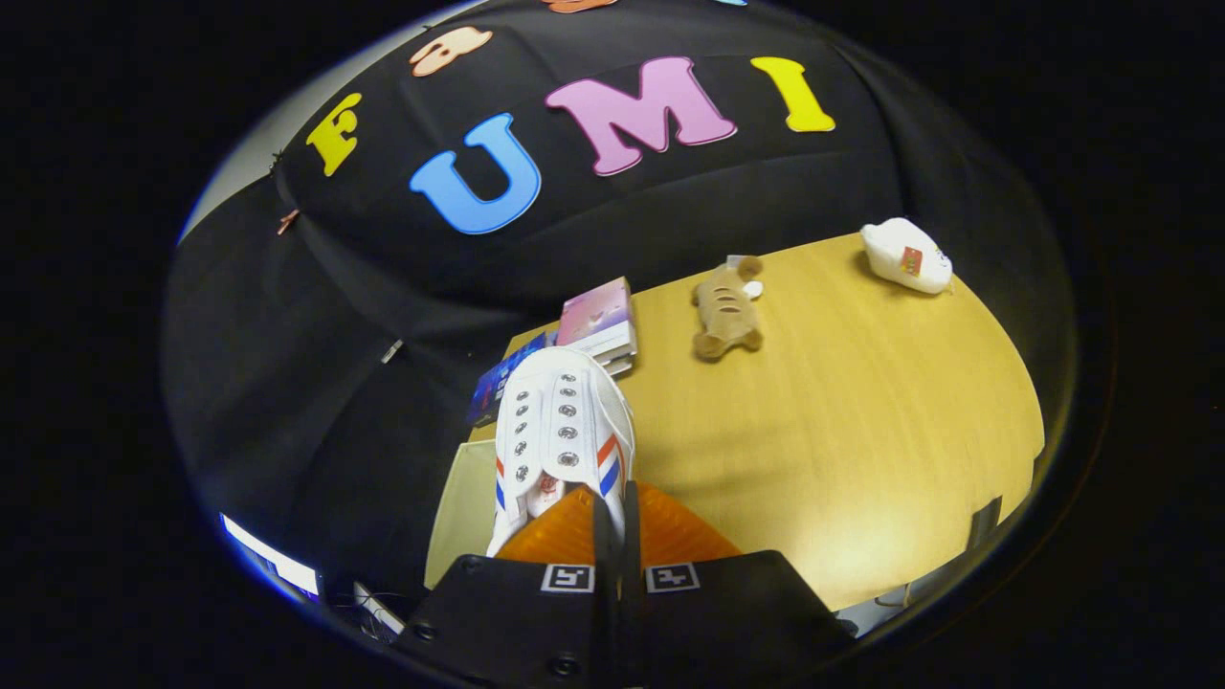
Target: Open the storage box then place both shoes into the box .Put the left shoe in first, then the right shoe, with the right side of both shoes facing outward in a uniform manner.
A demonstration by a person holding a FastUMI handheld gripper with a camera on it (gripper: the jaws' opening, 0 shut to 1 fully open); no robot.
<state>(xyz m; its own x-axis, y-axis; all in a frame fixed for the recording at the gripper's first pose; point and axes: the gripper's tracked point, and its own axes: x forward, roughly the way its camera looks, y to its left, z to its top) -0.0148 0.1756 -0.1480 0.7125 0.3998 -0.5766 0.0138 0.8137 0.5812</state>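
My gripper [615,512] is shut on a white shoe [560,426] with red and blue side stripes and rows of metal eyelets. Both fingers pinch the rim of the shoe's opening, so the jaws stand nearly together. The shoe is held up off the wooden table [842,440], its toe pointing away from me toward the booth wall. Under the shoe, near the table's left edge, lies a pale flat surface [459,517]; I cannot tell whether it is the storage box or its lid. The shoe hides most of it.
Just beyond the shoe's toe there is a stack of books [598,321] with a blue packet [498,383] beside it. Farther back on the table lie a brown plush toy [727,308] and a white plush toy [904,254].
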